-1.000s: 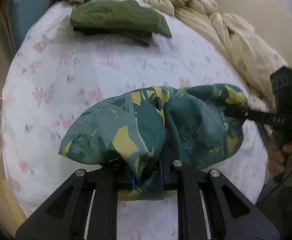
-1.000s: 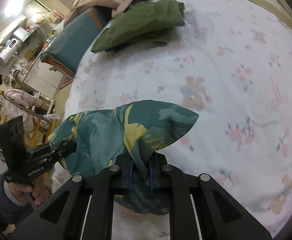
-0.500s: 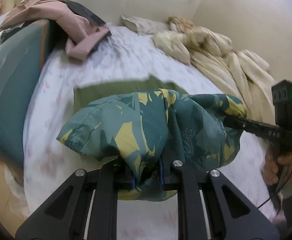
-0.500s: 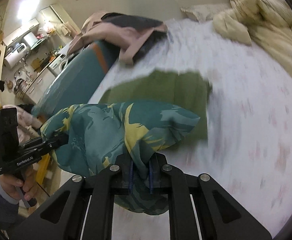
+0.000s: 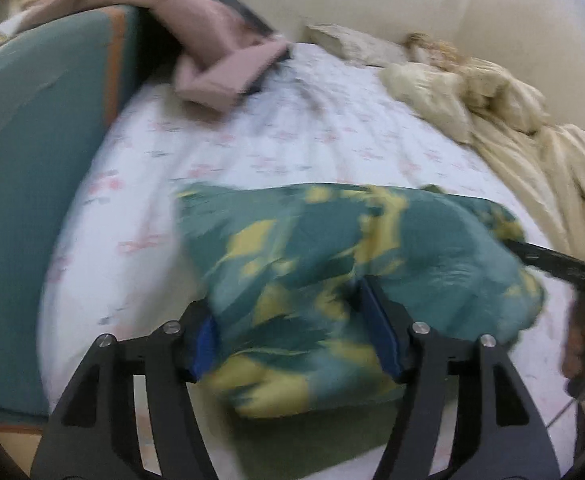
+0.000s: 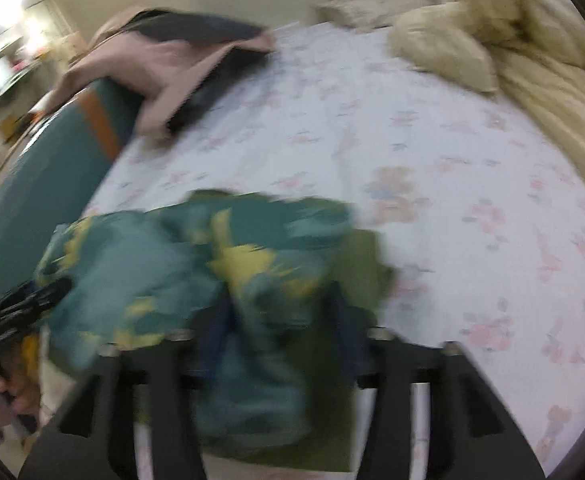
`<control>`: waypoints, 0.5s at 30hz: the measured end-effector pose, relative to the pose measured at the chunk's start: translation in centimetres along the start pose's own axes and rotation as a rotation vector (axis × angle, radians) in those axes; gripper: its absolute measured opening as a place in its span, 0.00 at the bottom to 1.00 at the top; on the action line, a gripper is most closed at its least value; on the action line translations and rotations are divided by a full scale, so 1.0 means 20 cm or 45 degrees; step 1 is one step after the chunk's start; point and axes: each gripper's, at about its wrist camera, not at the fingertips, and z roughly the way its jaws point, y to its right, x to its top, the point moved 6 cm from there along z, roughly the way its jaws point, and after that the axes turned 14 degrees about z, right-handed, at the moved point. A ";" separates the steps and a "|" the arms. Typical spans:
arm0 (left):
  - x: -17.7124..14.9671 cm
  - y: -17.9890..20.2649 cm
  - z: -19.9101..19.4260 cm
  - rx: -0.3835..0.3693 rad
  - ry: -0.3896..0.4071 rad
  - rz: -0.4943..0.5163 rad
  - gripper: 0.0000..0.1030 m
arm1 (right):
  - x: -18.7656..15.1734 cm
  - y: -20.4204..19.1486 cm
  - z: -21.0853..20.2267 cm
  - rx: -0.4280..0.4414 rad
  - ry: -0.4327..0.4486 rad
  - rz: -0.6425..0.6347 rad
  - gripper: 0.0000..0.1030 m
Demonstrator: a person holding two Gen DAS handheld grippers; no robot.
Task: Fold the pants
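Observation:
The folded teal and yellow patterned pants (image 5: 332,280) lie on top of a folded olive green garment (image 5: 332,436) on the flowered bed sheet (image 5: 292,136). My left gripper (image 5: 292,344) is open, its blue pads wide apart on either side of the bundle. In the right wrist view the pants (image 6: 196,272) are blurred and the green garment (image 6: 360,264) shows beneath them. My right gripper (image 6: 280,328) is open too, jaws spread around the cloth. Each view shows the other gripper at its edge.
A teal cushion (image 5: 32,160) stands along the bed's left side with pink and dark clothes (image 5: 220,52) draped over it. A cream duvet (image 5: 512,120) is bunched along the right side by the wall. A pillow (image 6: 368,8) lies at the far end.
Both grippers carried the pants forward over the green garment and lowered them onto it. Both have opened and let go of the cloth. The views are blurred by motion.

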 end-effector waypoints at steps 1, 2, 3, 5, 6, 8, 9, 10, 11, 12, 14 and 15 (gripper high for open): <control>-0.03 -0.05 -0.01 0.071 -0.033 -0.018 0.61 | -0.01 0.02 -0.03 0.003 -0.005 0.018 0.53; -0.07 -0.10 -0.01 0.135 -0.086 -0.048 0.61 | -0.01 0.04 -0.07 -0.002 -0.001 0.016 0.53; -0.09 -0.12 -0.02 0.141 -0.100 -0.072 0.61 | -0.01 0.03 -0.11 -0.013 0.015 -0.001 0.53; -0.14 -0.15 -0.09 0.142 -0.092 -0.101 0.61 | -0.03 0.02 -0.23 -0.040 0.071 -0.039 0.54; -0.16 -0.15 -0.13 0.154 -0.082 -0.098 0.61 | -0.04 0.01 -0.29 -0.037 0.098 -0.042 0.54; -0.20 -0.13 -0.23 0.153 -0.061 -0.083 0.61 | -0.08 -0.04 -0.43 0.026 0.109 -0.027 0.55; -0.23 -0.09 -0.31 0.133 -0.037 -0.080 0.61 | -0.11 -0.06 -0.50 0.058 0.112 -0.028 0.55; -0.25 -0.08 -0.35 0.128 -0.022 -0.079 0.61 | -0.16 -0.10 -0.57 0.084 0.121 -0.033 0.55; -0.28 -0.05 -0.43 0.125 -0.007 -0.070 0.61 | -0.21 -0.12 -0.63 0.109 0.133 -0.034 0.55; -0.29 -0.02 -0.49 0.115 0.007 -0.065 0.61 | -0.26 -0.15 -0.70 0.136 0.146 -0.039 0.57; -0.35 0.07 -0.64 0.084 0.060 -0.050 0.61 | -0.40 -0.22 -0.85 0.145 0.189 -0.075 0.69; -0.36 0.11 -0.70 0.082 0.083 -0.043 0.61 | -0.46 -0.24 -0.91 0.154 0.207 -0.092 0.72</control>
